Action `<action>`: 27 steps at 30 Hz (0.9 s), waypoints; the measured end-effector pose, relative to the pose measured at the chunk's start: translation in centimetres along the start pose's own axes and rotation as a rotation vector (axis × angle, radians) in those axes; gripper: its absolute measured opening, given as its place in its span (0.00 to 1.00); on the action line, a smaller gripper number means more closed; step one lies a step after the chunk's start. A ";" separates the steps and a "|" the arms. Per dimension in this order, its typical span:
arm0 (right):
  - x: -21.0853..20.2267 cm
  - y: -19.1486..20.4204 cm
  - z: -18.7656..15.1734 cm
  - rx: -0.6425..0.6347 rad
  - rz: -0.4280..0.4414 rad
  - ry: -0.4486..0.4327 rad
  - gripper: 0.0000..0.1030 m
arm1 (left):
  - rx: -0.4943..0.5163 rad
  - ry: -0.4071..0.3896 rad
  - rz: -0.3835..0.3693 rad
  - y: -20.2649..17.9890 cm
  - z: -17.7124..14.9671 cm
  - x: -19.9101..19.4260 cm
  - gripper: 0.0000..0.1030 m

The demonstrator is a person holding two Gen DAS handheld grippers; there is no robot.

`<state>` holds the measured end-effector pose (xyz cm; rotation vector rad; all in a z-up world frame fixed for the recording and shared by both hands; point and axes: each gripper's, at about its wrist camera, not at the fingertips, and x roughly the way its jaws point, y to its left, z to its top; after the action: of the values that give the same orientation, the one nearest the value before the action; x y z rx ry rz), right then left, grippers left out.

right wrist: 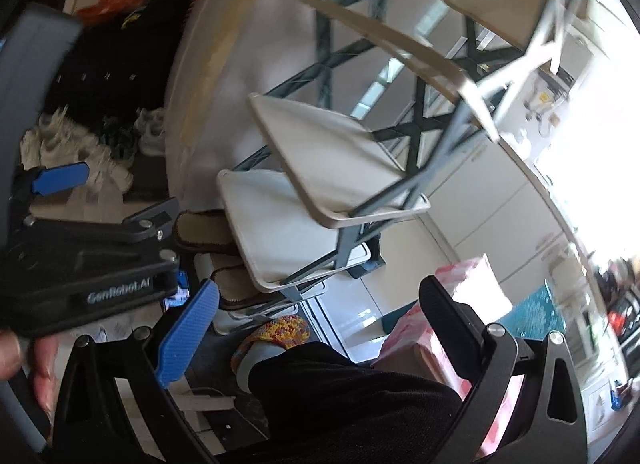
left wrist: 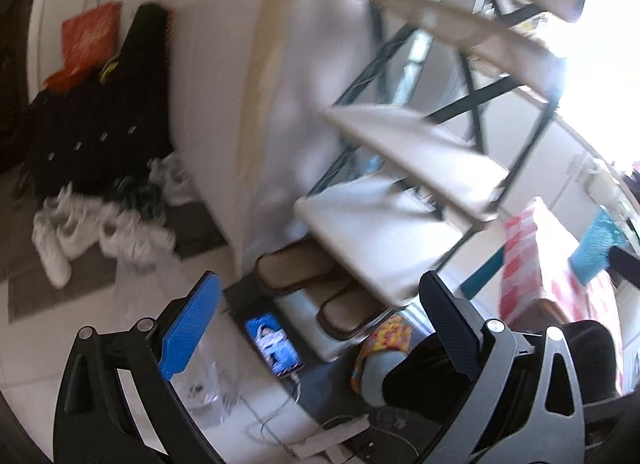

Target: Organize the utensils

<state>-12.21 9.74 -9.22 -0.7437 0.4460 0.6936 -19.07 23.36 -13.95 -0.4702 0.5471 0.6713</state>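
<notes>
Plainly, utensils: none shows in either view; where they lie cannot be told, so any reach from this pose would be blind.
Shoes and bag, far left: white sneakers sit on the floor below an orange bag; well apart from both tools, little risk.
Left gripper: fingers spread wide, holding nothing, aimed at the floor.
Phone: lit, on the floor between the left fingers' line of sight, cable trailing; a downward swing could strike it or snag the cable.
Slippers: tucked under the lowest shelf.
Shelf rack: tiers bare and blurred, suggesting fast motion; a careless sweep could clip a shelf edge.
Right gripper: fingers wide, empty, above the person's dark-clad leg; the left tool is close at its left, so the two could collide.
</notes>
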 end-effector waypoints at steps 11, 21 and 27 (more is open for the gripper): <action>-1.4 -8.2 -3.2 0.234 -0.093 0.030 0.93 | 0.191 -0.056 -0.152 -8.0 4.5 -2.6 0.92; -2.1 -16.6 -7.2 0.406 -0.234 0.074 0.93 | 0.371 -0.056 -0.351 -20.5 5.2 -5.0 0.93; -2.6 -21.0 -9.5 0.499 -0.315 0.082 0.93 | 0.499 -0.064 -0.425 -26.6 3.8 -5.9 0.93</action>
<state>-0.39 -9.54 -4.27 -0.3568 0.5363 0.2373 -3.46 4.47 -1.36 -0.0853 0.5118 0.1294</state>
